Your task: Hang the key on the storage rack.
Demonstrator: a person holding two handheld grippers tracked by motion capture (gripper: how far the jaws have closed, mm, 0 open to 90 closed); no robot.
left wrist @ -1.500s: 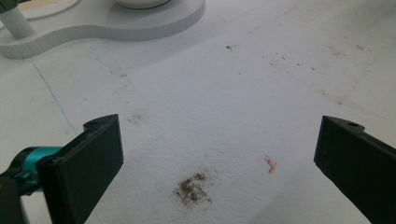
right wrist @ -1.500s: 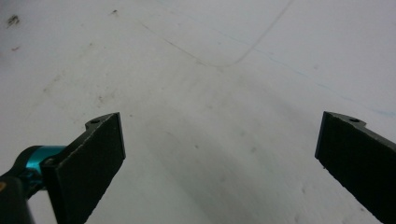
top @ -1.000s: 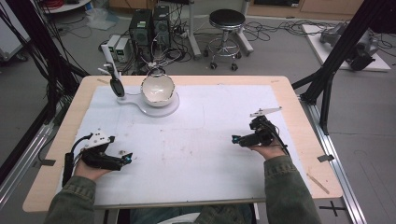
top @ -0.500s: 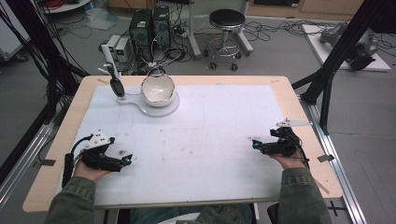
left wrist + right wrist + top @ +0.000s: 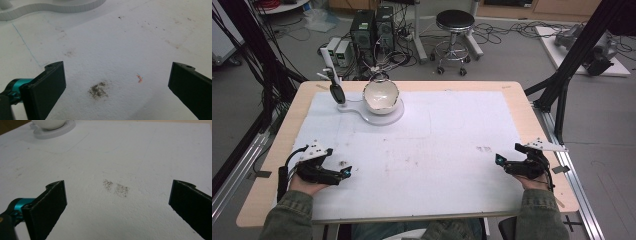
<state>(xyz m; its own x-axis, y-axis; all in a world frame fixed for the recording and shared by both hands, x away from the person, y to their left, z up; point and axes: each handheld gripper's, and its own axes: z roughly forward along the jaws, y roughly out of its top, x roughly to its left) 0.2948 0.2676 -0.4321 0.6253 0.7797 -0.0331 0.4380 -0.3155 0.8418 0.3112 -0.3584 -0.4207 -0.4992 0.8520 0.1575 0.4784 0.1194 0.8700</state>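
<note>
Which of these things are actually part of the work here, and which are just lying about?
Part of the work:
- white bowl on its white stand
- black spoon upright on that stand
- left tongs and right tongs, both open and empty

Just lying about:
- stool
- computer towers
- floor cables

olive-green sleeves (image 5: 287, 215); black grippers with teal joints, flat black fingers (image 5: 47, 87).

We see a grey floor (image 5: 512, 55) beyond the wooden table (image 5: 517, 100), which carries a white sheet (image 5: 452, 130). A black stool (image 5: 454, 22) stands behind it, with two computer towers (image 5: 373, 27) and tangled cables (image 5: 502, 32) nearby. Black frame struts (image 5: 572, 65) rise at the right; a white platform (image 5: 582, 50) lies past them.
</note>
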